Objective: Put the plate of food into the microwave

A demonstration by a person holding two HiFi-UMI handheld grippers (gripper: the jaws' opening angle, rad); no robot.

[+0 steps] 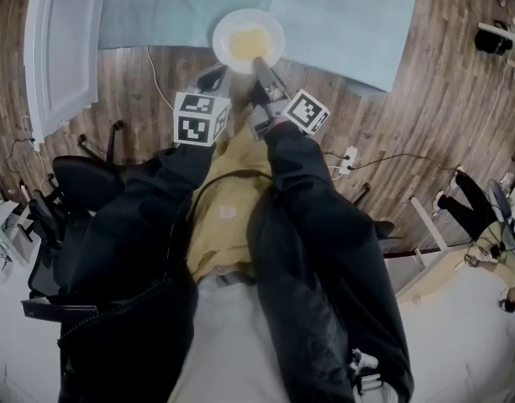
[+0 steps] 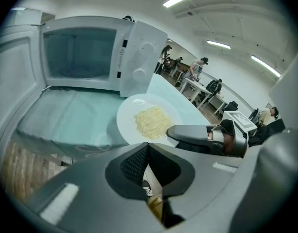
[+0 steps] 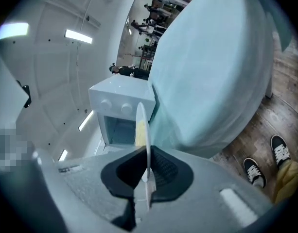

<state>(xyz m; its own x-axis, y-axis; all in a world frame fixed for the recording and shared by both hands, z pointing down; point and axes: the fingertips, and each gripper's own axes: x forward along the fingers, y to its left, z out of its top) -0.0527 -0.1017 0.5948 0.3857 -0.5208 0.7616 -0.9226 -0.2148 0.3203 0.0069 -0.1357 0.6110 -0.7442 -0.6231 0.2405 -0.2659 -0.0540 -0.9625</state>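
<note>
the right gripper (image 3: 148,165) is clamped on the rim of the plate (image 2: 131,123) of noodles (image 2: 152,122), seemingly lifted clear of the table (image 2: 76,115) near frame centre. the left gripper (image 2: 148,154) is closed, empty. the microwave (image 2: 80,55), upper left, stands open; carrying in and setting down remain.

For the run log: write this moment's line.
right hand-held gripper: shut on round white plate of yellow noodles; left hand-held gripper: shut, empty; white microwave: open

Right tool (image 1: 259,62) pinches the plate (image 1: 229,25) rim; left tool (image 1: 216,76) closed, empty, alongside.
</note>
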